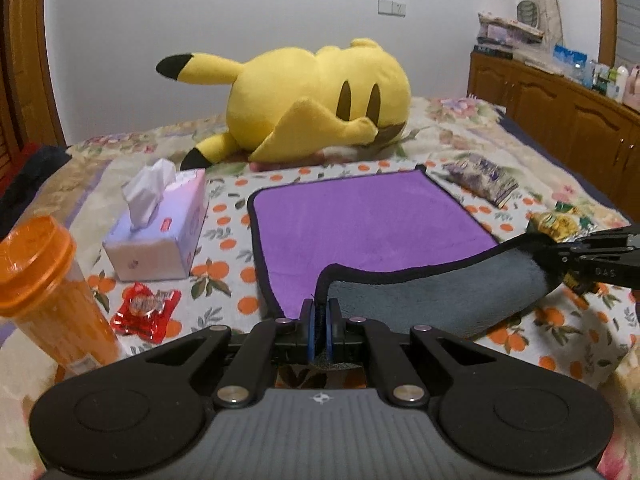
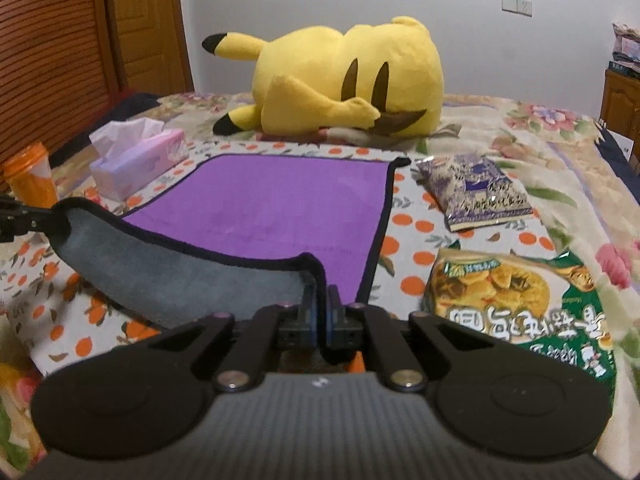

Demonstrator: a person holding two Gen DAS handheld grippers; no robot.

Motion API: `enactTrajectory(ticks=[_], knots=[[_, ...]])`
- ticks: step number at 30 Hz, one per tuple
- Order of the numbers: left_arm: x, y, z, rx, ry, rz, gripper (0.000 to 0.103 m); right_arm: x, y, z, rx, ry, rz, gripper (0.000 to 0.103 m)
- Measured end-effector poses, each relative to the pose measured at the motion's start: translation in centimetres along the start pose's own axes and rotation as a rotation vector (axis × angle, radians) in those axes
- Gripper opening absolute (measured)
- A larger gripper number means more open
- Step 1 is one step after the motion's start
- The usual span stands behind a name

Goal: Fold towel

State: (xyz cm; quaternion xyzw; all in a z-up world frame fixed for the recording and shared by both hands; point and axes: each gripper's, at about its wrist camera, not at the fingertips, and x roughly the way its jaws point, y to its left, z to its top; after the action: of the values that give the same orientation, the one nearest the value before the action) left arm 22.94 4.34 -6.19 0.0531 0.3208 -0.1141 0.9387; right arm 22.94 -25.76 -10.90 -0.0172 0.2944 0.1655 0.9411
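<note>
A purple towel point(image 1: 360, 220) with a black hem and grey underside lies on the bed; it also shows in the right wrist view point(image 2: 280, 208). Its near edge is lifted, showing the grey side point(image 1: 440, 296). My left gripper point(image 1: 319, 308) is shut on the towel's near left corner. My right gripper point(image 2: 320, 300) is shut on the near right corner; it shows in the left wrist view point(image 1: 560, 256) at the right. The left gripper shows at the left edge of the right wrist view point(image 2: 48, 220). The far half of the towel lies flat.
A yellow plush toy point(image 1: 312, 100) lies beyond the towel. A tissue box point(image 1: 160, 232), an orange cup point(image 1: 48, 288) and a red wrapper point(image 1: 144, 312) are at the left. A purple packet point(image 2: 476, 192) and a green noodle packet point(image 2: 520, 300) are at the right. Wooden cabinets point(image 1: 560, 112) stand far right.
</note>
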Motion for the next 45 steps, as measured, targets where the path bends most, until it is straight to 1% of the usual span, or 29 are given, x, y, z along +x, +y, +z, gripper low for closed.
enactTrajectory(ticks=[6, 11, 16, 27, 34, 45], knots=[[-0.3, -0.1, 0.3, 0.009, -0.015, -0.007, 0.006, -0.5, 0.1, 0.5, -0.01, -0.041, 0.001, 0.004], [-0.1, 0.0, 0.8, 0.01, -0.026, 0.0, 0.006, -0.3, 0.2, 0.7, -0.03, -0.056, -0.004, 0.004], [1.1, 0.3, 1.0, 0.021, -0.017, 0.003, 0.006, 0.9, 0.1, 0.6, -0.048, -0.04, -0.021, 0.004], [2.7, 0.7, 1.7, 0.039, -0.018, -0.006, 0.006, 2.2, 0.3, 1.1, -0.093, -0.042, -0.03, 0.004], [3.2, 0.7, 2.9, 0.058, -0.039, -0.008, 0.006, 2.7, 0.4, 2.3, -0.115, -0.066, -0.034, 0.004], [4.0, 1.1, 5.1, 0.057, -0.082, -0.001, 0.006, 2.8, -0.2, 4.5, -0.113, -0.115, -0.038, 0.004]])
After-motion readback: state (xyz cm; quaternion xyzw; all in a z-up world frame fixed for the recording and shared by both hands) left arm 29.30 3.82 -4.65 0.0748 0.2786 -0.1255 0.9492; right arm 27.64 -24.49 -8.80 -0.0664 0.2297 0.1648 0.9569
